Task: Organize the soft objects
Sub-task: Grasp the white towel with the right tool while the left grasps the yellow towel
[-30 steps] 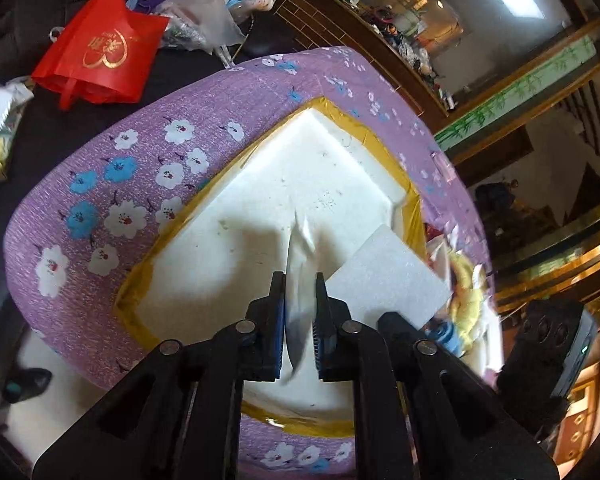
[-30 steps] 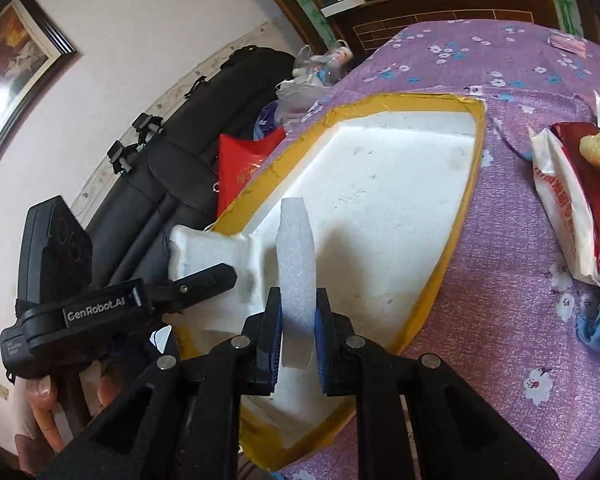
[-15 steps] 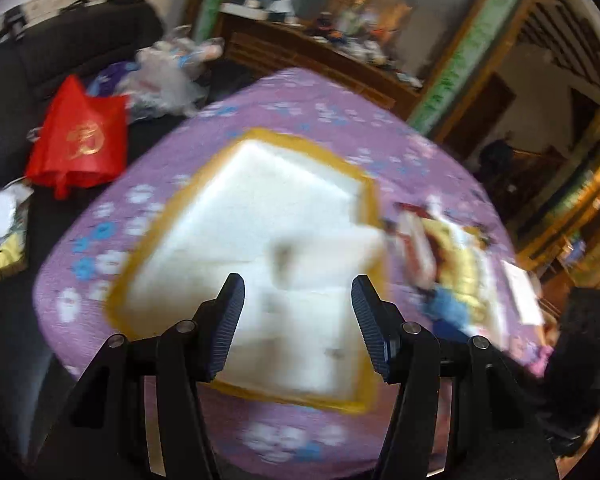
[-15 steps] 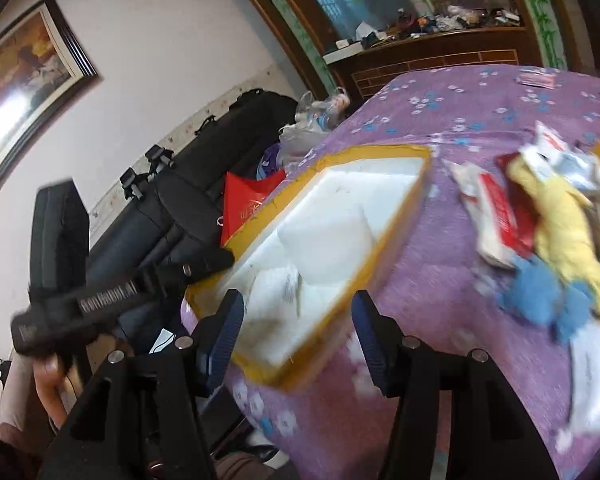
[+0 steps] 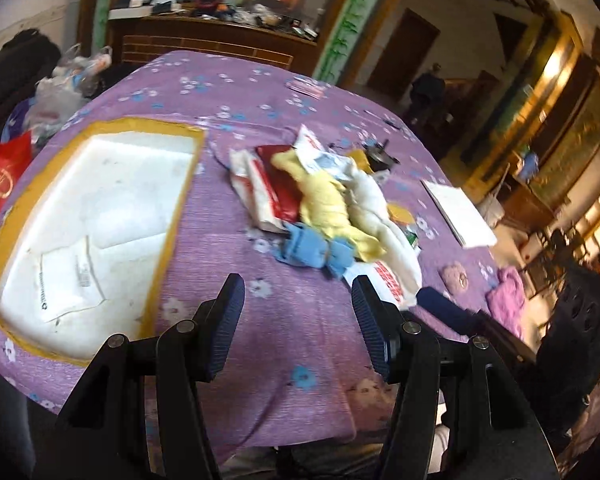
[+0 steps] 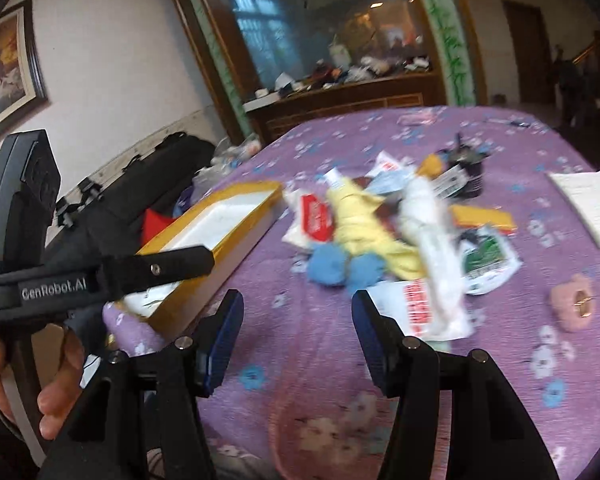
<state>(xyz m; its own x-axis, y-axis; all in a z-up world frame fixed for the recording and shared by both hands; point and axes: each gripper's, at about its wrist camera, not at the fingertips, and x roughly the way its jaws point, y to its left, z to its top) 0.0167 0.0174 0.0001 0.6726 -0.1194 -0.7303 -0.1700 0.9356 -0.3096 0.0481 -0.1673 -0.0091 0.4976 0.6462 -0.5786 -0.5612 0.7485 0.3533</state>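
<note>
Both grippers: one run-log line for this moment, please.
left gripper: open, empty | right gripper: open, empty | foam box: white foam pieces inside | soft pile: on purple cloth, untouched

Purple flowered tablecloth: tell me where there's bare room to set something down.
Bare cloth lies just ahead of both open tools, between the yellow-rimmed white foam tray and the heap of cloths and packets. The strip beyond the heap is also free. The heap's right side is crowded up to the white notepad.

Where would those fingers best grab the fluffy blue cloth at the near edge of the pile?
Probably its near bunched lobe on the fluffy blue cloth, approached from the front edge: that end lies bare on the purple flowered tablecloth, while the yellow cloth overlaps its far side.
</note>
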